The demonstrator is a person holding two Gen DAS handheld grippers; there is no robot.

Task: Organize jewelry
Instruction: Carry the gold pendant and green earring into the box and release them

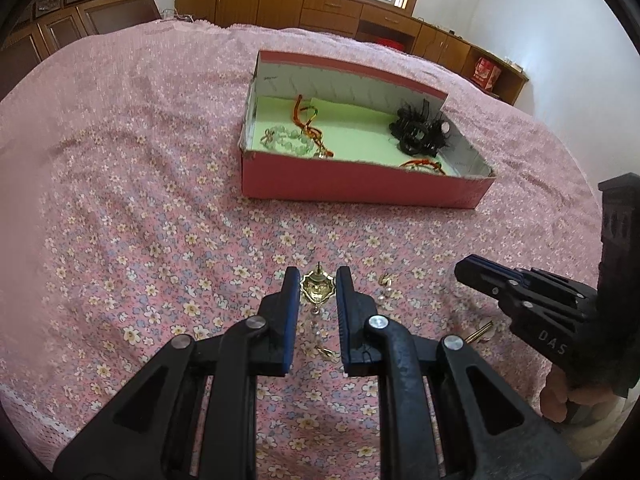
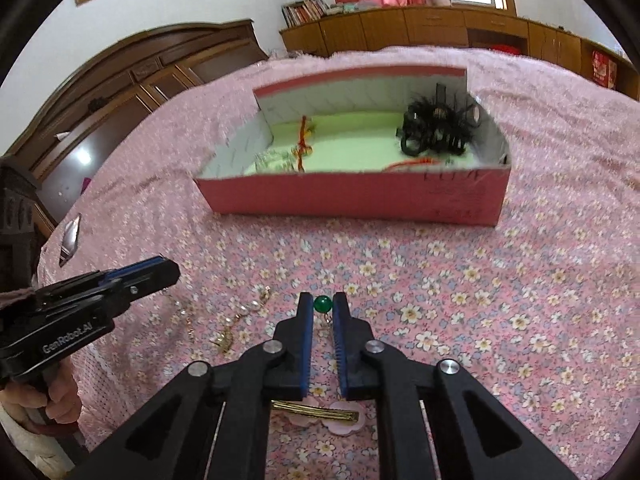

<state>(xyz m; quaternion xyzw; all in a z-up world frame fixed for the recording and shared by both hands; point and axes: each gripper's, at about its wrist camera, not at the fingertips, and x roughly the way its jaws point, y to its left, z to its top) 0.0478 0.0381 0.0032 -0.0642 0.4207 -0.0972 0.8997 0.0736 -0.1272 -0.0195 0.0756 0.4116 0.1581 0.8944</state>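
Note:
My left gripper (image 1: 317, 274) is shut on a gold earring (image 1: 317, 291), whose clear drop hangs down between the fingers over the flowered pink bedspread (image 1: 160, 240). My right gripper (image 2: 322, 298) is shut on a green-bead earring (image 2: 323, 304), the bead pinched at the fingertips. Each gripper shows in the other's view: the right gripper (image 1: 470, 268) at the right edge, the left gripper (image 2: 172, 268) at the left edge. Further back stands the open pink box (image 1: 360, 186) (image 2: 352, 196). It holds a pale green bead bracelet (image 1: 286, 138), red cords (image 1: 308, 120) and black hair clips (image 1: 420, 128).
Loose pieces lie on the bedspread between the grippers: a pearl earring (image 1: 386, 286), pearl and gold chains (image 2: 244, 312), and a gold hair clip on pink flowers (image 2: 320, 414). A phone (image 2: 70, 240) lies near the bed's left edge. A wooden headboard and cabinets stand behind.

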